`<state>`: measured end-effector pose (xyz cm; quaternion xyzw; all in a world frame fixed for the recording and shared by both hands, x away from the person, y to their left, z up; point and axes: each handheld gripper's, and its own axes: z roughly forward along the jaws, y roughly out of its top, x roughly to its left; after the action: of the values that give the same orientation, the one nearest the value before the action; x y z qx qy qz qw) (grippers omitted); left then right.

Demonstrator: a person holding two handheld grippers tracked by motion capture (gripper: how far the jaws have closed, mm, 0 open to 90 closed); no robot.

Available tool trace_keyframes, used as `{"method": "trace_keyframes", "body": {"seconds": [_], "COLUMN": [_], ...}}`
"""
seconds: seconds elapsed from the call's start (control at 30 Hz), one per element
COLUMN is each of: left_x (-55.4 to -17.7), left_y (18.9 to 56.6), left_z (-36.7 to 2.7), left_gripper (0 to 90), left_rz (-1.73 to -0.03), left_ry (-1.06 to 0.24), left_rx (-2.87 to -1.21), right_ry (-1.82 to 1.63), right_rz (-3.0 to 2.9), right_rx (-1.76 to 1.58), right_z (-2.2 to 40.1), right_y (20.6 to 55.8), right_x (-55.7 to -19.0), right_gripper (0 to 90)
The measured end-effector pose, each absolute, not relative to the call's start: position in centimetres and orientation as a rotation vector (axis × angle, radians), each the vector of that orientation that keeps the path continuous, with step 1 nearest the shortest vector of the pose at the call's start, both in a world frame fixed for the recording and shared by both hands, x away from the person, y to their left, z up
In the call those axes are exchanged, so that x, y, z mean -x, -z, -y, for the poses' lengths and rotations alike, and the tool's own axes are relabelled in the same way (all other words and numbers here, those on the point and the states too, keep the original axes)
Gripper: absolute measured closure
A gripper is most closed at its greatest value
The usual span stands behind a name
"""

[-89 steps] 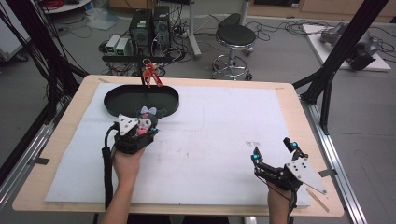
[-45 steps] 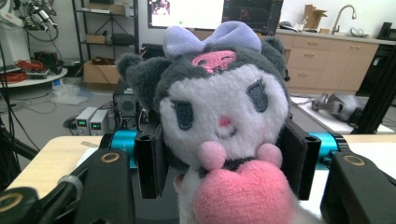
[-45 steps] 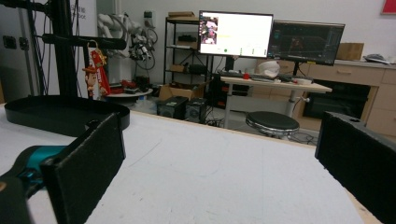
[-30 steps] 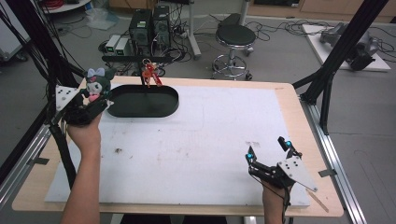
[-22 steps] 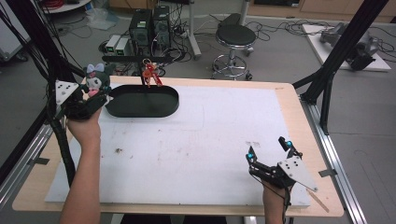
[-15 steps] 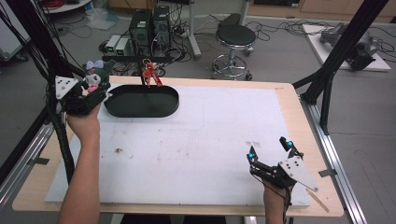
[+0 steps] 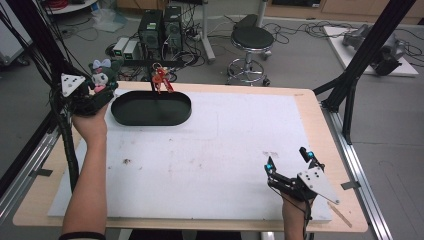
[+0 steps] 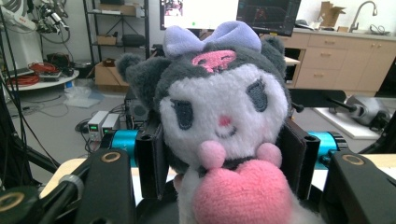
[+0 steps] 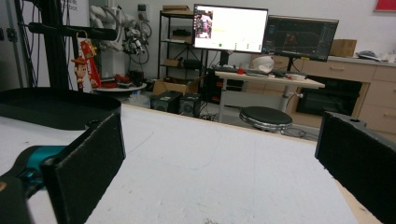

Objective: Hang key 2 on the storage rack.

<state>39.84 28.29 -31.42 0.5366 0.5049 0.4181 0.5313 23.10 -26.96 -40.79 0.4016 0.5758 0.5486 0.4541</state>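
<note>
White matting covers the table (image 7: 210, 150), and off its far left corner my left gripper (image 7: 97, 92) squeezes the plush (image 8: 219, 116) between both pads. A second ago it hung nearer me; now it has drifted farther back, left of the black tray (image 7: 150, 107) (still not over it). My right gripper (image 7: 289, 167) idles, jaws wide apart around nothing, near the right front edge.
</note>
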Motion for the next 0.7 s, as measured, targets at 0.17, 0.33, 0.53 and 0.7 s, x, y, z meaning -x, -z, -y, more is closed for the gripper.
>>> {"method": "trace_keyframes", "body": {"seconds": [0.17, 0.33, 0.53, 0.7], "left_x": [-40.9, -41.4, -41.8, -42.2], "left_y": [31.2, 31.5, 31.9, 32.1], "left_z": [-28.5, -28.9, -29.2, -28.9], "left_gripper": [44.7, 44.8, 44.8, 45.0], "left_rz": [-1.214, -1.224, -1.233, -1.2], "left_ry": [-0.999, -0.999, -1.002, -1.004], "left_rx": [-1.291, -1.281, -1.277, -1.267], "right_ry": [-1.346, -1.341, -1.339, -1.331], "right_rz": [-1.432, -1.432, -1.44, -1.453], "right_rx": [-1.0, -1.001, -0.998, -0.99], "right_z": [26.9, 26.9, 26.6, 26.4], "right_y": [41.0, 41.1, 41.1, 41.1], "right_x": [-23.2, -23.3, -23.2, -23.3], "right_gripper": [0.8, 0.8, 0.8, 0.8]}}
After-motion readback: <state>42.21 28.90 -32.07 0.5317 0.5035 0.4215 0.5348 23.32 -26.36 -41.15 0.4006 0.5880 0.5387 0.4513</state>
